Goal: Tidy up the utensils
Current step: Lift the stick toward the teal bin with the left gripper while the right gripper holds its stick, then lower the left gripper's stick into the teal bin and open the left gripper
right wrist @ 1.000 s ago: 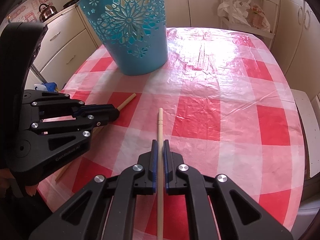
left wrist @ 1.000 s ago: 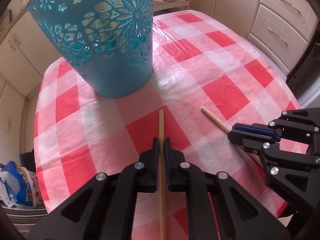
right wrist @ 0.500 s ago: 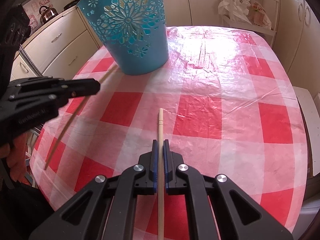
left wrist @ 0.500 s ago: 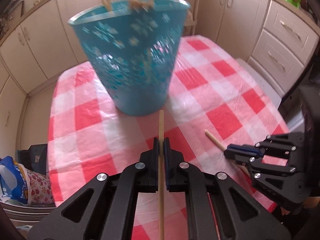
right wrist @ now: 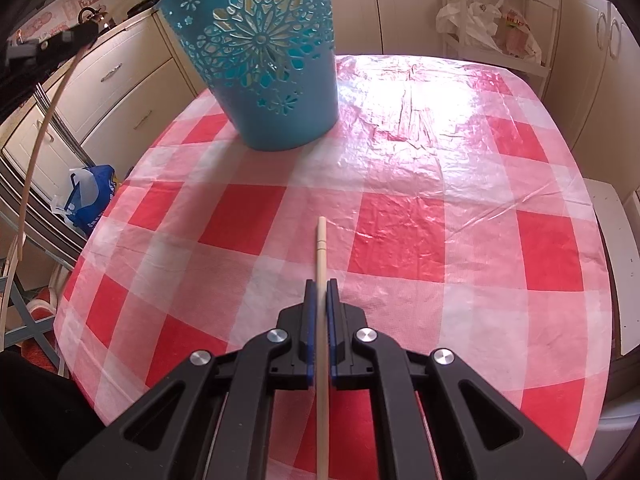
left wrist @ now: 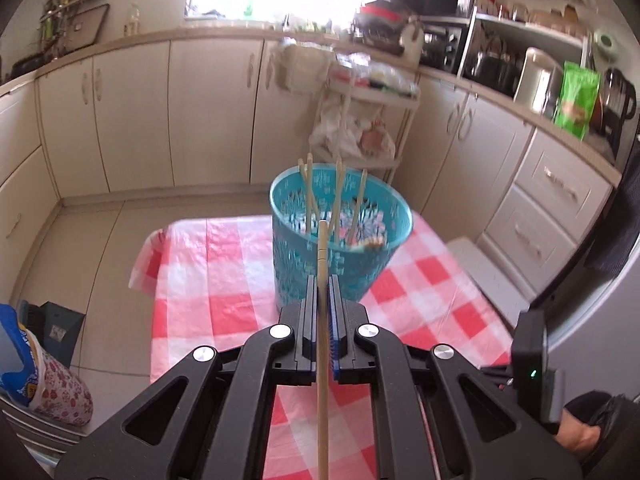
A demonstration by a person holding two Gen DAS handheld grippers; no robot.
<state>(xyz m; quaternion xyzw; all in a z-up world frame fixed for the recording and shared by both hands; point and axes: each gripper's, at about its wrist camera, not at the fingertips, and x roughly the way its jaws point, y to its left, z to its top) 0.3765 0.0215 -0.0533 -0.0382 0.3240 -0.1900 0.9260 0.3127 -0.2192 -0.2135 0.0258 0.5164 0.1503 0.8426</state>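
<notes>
Wooden chopstick [left wrist: 322, 344] clamped in my left hand-held gripper [left wrist: 322, 292], raised near the teal basket [left wrist: 340, 240]. Right hand-held gripper [right wrist: 321, 300] pinches another chopstick [right wrist: 321, 264] above the surface [right wrist: 400, 200]. Light, stiff, probably slippery; grip mid-shaft.

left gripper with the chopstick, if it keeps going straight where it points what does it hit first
Probably the blue basket. The left gripper, shut on a chopstick, aims at its near rim and open top; depth is unclear, so the tip may catch the rim or pass inside.
</notes>
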